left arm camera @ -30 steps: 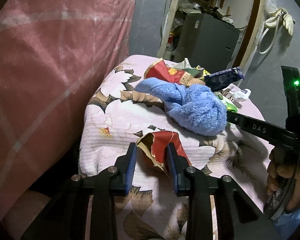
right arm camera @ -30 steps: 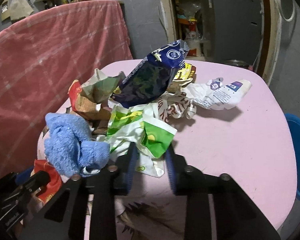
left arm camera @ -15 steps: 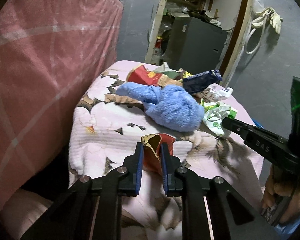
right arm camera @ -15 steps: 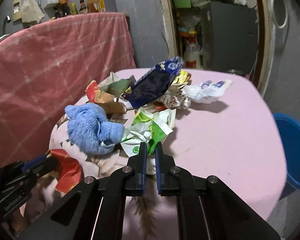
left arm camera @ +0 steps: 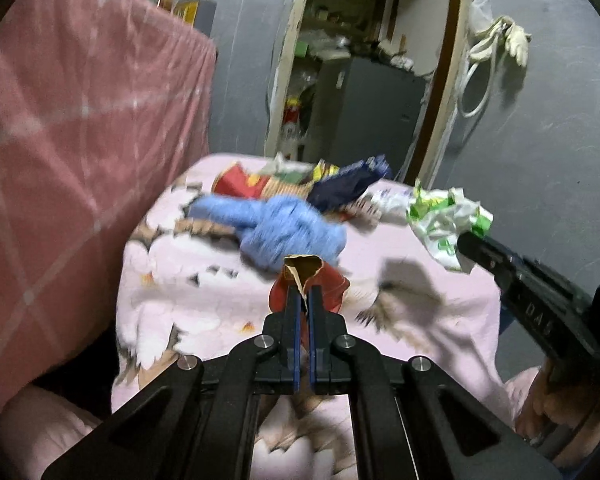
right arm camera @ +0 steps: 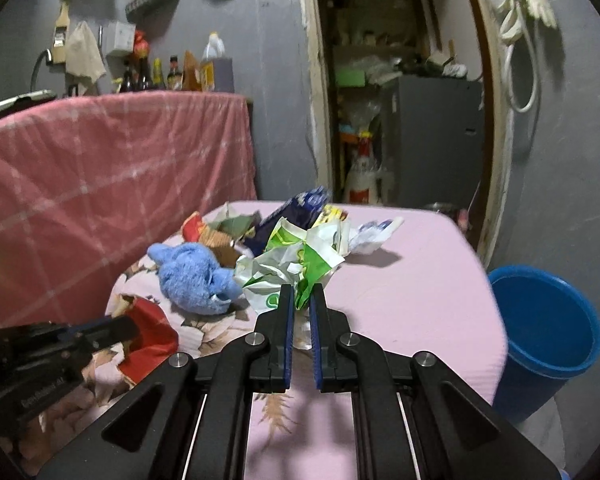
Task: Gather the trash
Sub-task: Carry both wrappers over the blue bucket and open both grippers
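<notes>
Claws, both raised since earlier frames: left claw [left arm camera: 304, 294] pinching red wrapper [left arm camera: 324, 284] lower centre; right claw [right arm camera: 299, 294] pinching green-white wrapper [right arm camera: 296, 260] mid-frame. Pink counter [right arm camera: 412, 288]; blue bucket [right arm camera: 548, 320] lower right.

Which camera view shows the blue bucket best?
The right wrist view: the blue bucket stands on the floor beside the table, with its open mouth and rim plain. The left wrist view does not show it at all.

A lived-in home: sauce bottles [right arm camera: 156, 74] on a shelf, cluttered pantry doorway [right arm camera: 396, 92].
</notes>
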`<act>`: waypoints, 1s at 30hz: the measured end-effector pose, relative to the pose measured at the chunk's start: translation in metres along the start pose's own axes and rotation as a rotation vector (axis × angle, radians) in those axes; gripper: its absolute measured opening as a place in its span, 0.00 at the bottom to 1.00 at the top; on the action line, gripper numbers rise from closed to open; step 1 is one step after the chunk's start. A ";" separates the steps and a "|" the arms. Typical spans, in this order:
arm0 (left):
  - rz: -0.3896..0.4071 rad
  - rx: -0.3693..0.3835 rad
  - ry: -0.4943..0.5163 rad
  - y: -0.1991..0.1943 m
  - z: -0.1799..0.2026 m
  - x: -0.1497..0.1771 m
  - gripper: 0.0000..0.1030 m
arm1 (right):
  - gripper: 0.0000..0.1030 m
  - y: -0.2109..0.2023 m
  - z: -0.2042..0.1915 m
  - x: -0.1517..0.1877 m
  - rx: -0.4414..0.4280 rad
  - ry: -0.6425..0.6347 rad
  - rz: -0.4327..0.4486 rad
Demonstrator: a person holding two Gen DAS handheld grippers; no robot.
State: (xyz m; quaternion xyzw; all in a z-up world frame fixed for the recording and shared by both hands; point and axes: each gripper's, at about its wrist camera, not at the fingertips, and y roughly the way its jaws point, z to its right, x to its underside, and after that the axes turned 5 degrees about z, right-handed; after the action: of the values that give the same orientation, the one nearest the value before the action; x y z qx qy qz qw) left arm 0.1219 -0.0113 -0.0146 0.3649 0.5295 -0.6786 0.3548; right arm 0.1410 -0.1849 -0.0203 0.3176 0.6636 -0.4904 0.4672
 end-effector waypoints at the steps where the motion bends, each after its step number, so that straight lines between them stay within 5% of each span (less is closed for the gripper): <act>1: 0.021 0.005 0.005 -0.001 0.004 -0.003 0.01 | 0.05 -0.003 0.003 0.000 0.005 0.003 0.016; 10: 0.206 0.095 0.024 0.016 0.056 -0.041 0.01 | 0.05 -0.036 0.039 -0.012 0.161 0.002 0.221; 20: 0.359 0.272 0.052 0.057 0.157 -0.079 0.01 | 0.05 -0.061 0.119 -0.028 0.392 -0.027 0.386; 30: 0.281 0.391 0.073 0.127 0.246 -0.086 0.01 | 0.06 -0.065 0.217 -0.014 0.562 0.048 0.379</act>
State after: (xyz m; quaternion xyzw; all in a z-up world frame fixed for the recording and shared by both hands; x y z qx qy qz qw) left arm 0.2448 -0.2674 0.0446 0.5211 0.3447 -0.6983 0.3491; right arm 0.1557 -0.4107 -0.0020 0.5630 0.4428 -0.5509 0.4284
